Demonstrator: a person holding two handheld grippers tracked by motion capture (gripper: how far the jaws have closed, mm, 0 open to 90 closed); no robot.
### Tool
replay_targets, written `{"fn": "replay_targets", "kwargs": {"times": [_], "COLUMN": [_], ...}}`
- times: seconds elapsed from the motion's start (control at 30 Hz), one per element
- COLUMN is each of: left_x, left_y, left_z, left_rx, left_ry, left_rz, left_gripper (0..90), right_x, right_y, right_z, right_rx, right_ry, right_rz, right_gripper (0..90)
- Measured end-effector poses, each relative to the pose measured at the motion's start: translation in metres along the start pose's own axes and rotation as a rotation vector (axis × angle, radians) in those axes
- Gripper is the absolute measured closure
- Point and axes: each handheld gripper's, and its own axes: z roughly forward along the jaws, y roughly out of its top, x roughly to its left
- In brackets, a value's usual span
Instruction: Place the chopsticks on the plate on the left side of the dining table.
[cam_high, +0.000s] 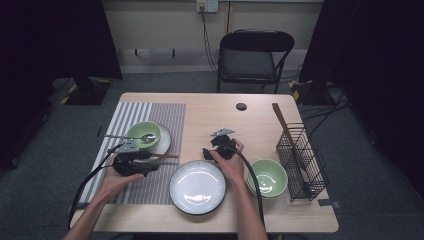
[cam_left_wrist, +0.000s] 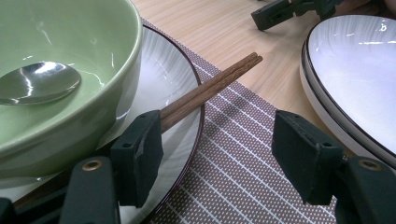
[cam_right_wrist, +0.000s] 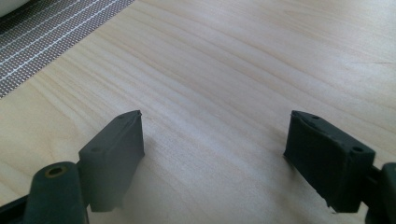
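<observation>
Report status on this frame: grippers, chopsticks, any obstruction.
Left gripper open beside chopsticks lying across plate rim. Right gripper open over bare table.

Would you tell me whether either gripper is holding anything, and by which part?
Nothing is held. The left gripper is open beside the chopsticks; the right gripper is open over bare table.

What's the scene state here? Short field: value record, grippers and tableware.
left gripper: open, fingers apart over the placemat, one finger beside the chopsticks
right gripper: open, low over bare table, nothing between the fingers
chopsticks: lying across the rim of the small plate, tips out over the placemat
left bowl: green, on the small plate, spoon inside
large plate: empty, front centre
right bowl: green, empty, beside the wire rack
</observation>
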Motion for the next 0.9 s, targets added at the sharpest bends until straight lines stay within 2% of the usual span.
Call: {"fn": "replay_targets", "kwargs": {"times": [0.27, 0.5, 0.7, 0.9], "left_x": [0.0, -0.001, -0.007, -0.008], "left_y": [0.0, 0.002, 0.003, -0.002], "left_z": [0.002, -0.002, -0.014, -0.028], "left_rx": [-0.014, -0.022, -0.03, -0.03], "left_ry": [0.001, 0.005, 0.001, 0.043], "left_rz": [-0.006, 0.008, 0.023, 0.0], "left_gripper": [33.0, 31.9, 30.7, 29.6], "right_x": [0.0, 0.0, 0.0, 0.0], "right_y": [0.0, 0.0, 0.0, 0.0], "right_z": [0.0, 0.0, 0.0, 0.0], "right_rx": [0.0, 0.0, 0.0, 0.0], "right_ry": [0.0, 0.0, 0.0, 0.0], "right_rz": [0.0, 0.0, -0.001, 0.0], "right_gripper": [18.7, 18.7, 18.7, 18.7]}}
